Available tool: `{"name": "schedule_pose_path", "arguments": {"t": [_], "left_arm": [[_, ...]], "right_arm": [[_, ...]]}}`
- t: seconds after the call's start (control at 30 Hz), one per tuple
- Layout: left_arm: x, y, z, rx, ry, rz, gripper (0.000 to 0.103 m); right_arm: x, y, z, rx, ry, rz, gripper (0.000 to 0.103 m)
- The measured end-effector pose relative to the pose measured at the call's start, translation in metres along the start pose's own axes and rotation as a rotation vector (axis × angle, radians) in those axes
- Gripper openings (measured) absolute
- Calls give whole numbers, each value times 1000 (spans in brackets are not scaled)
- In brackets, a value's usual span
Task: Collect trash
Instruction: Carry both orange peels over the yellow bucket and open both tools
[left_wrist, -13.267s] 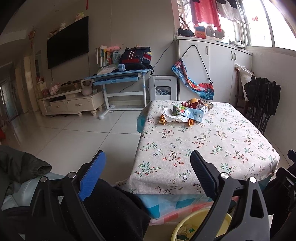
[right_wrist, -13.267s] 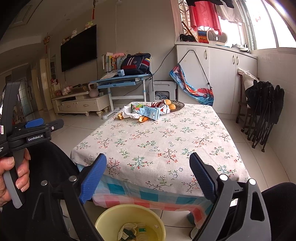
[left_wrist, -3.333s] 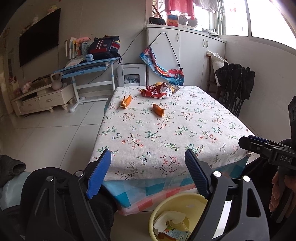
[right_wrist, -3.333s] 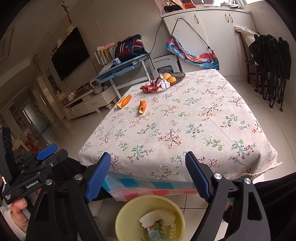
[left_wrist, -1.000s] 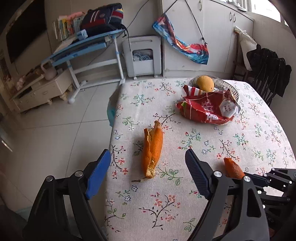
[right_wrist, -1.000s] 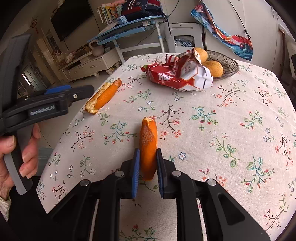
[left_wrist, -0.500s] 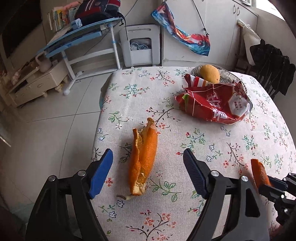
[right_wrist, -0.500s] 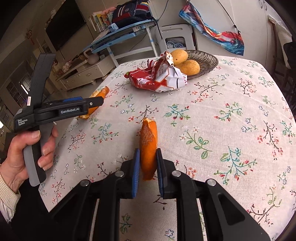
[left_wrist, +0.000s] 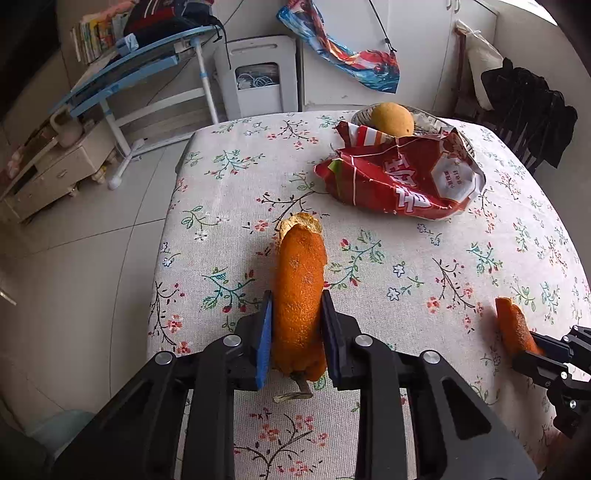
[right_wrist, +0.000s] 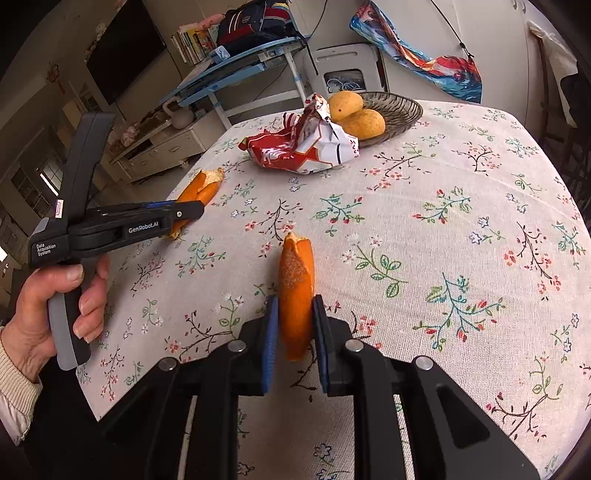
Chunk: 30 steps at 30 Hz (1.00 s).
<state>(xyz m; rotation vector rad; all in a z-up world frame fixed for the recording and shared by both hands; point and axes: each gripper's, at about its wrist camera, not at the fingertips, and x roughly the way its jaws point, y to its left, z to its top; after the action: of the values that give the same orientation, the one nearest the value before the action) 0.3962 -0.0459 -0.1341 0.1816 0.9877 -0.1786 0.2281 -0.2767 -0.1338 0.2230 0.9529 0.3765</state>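
Now each hand-held gripper is clamped on an orange peel: left hand-held gripper (left_wrist: 295, 332) at lower centre, jaws just closed on the larger peel (left_wrist: 300, 295); right hand-held gripper (right_wrist: 293, 332) pinches the smaller peel (right_wrist: 296, 291) low over the tabletop (right_wrist: 461, 240). Either soft, curled peel could slip when lifted.

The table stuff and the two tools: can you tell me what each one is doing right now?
Left tool: has just been closing, now pinching a peel.
Left orange peel: gripped, far end lying on the tablecloth.
Right tool: shut on a peel.
Right orange peel: gripped.
Red snack bag: crumpled, torn open, lying by the basket.
Basket: holds two yellow fruits.
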Motion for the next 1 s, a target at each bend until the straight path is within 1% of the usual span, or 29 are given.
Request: {"name": "schedule_pose_path", "arguments": {"t": [0.1, 0.17, 0.37, 0.67, 0.8, 0.87, 1.0], "left_arm": [[-10, -8, -1, 33, -31, 9, 23], [-17, -14, -1, 67, -56, 30, 23], [-36, -32, -1, 141, -112, 58, 23], [-47, -34, -1, 165, -142, 62, 23], [-47, -34, -2, 152, -135, 39, 23], [-48, -32, -3, 137, -128, 15, 23], [-56, -26, -8, 88, -127, -37, 23]], "right_arm": [[0, 0, -1, -4, -3, 3, 24], [0, 3, -1, -12, -4, -4, 26], [1, 3, -2, -19, -9, -9, 27], [0, 3, -1, -18, -9, -8, 27], [0, 3, -1, -15, -9, -2, 27], [1, 2, -1, -11, -4, 9, 20], [-1, 1, -2, 10, -4, 36, 17]]}}
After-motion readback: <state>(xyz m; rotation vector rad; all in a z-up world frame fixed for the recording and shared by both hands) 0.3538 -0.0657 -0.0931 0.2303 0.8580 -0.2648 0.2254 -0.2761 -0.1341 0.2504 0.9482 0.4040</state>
